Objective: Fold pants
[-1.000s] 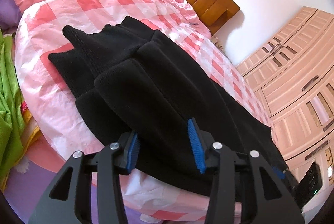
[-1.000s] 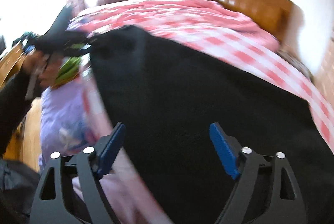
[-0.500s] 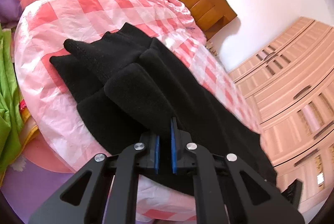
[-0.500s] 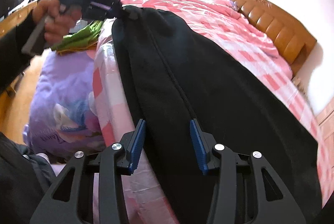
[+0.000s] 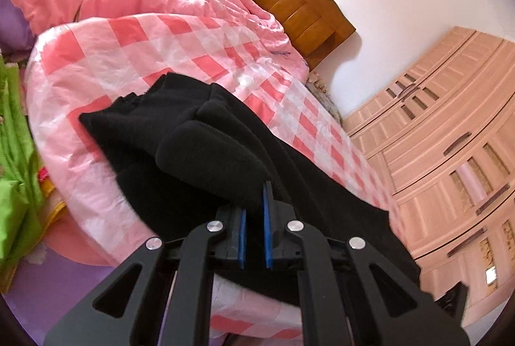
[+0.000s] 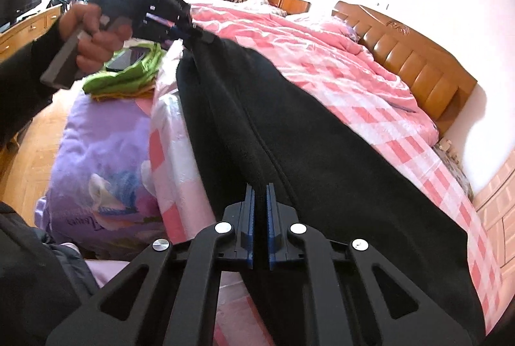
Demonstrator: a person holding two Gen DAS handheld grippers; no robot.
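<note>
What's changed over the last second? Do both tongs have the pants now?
Yes. Both tongs were open a second ago. The left tongs closed first, on the cuff end of the black pants, and have lifted it off the checkered quilt. The right tongs closed later, on the pants' near edge at the other end. The pants otherwise lie stretched along the bed as before; the green cloth is unmoved.

Right gripper fingers closed onto pants; left-held end lifted
</note>
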